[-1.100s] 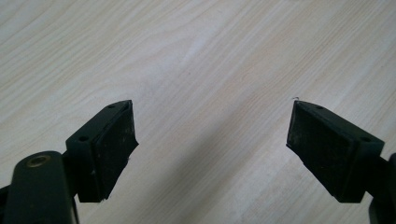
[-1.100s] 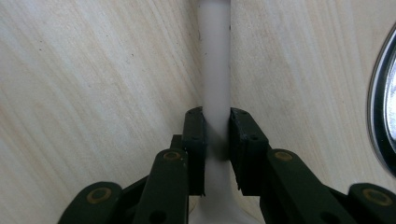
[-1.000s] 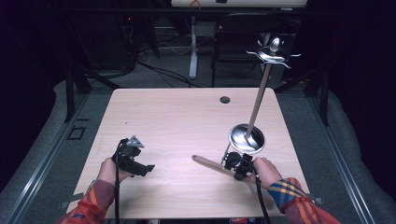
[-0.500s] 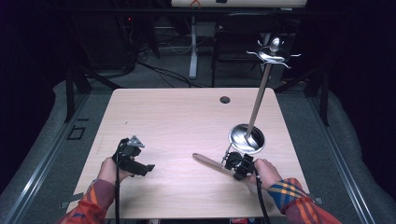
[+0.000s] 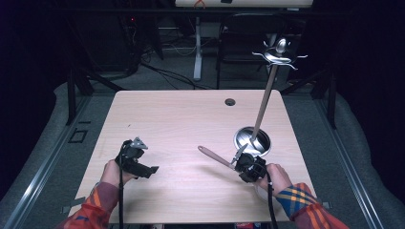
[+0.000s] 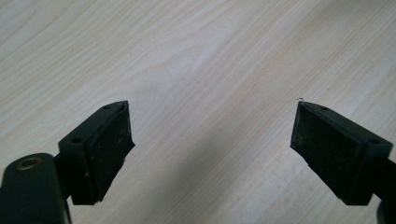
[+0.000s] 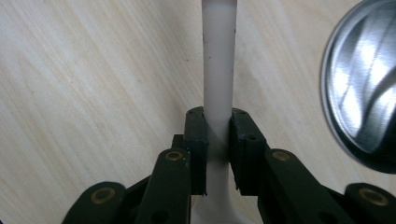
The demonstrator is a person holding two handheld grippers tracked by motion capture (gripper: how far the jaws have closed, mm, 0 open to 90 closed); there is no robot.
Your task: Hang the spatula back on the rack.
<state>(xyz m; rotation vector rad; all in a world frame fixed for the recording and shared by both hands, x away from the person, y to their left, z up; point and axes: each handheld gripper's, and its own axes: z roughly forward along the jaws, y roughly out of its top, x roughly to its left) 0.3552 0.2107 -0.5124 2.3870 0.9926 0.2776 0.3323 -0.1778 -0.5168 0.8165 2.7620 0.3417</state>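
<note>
My right gripper (image 5: 237, 164) (image 7: 218, 135) is shut on the pale handle of a utensil (image 5: 215, 156) (image 7: 218, 70). The handle points left and away from it, just over the wooden table (image 5: 181, 119); the utensil's head is hidden behind the jaws. Close to the right of this gripper stands a rack with a round shiny metal base (image 5: 251, 140) (image 7: 364, 93). A thin wooden pole (image 5: 263, 102) rises from the base to metal hooks (image 5: 278, 58) at the top. My left gripper (image 5: 149, 170) (image 6: 212, 140) is open at the table's front left, with bare wood between its jaws.
A small dark grommet hole (image 5: 230, 101) sits near the table's far edge. Beyond the table are a dark chair (image 5: 239, 43), desk legs and cables on the floor. A person's plaid sleeves (image 5: 301, 205) come in from the near edge.
My right gripper and the handle in it have shifted slightly up and away from the near edge. The left gripper has stayed in place.
</note>
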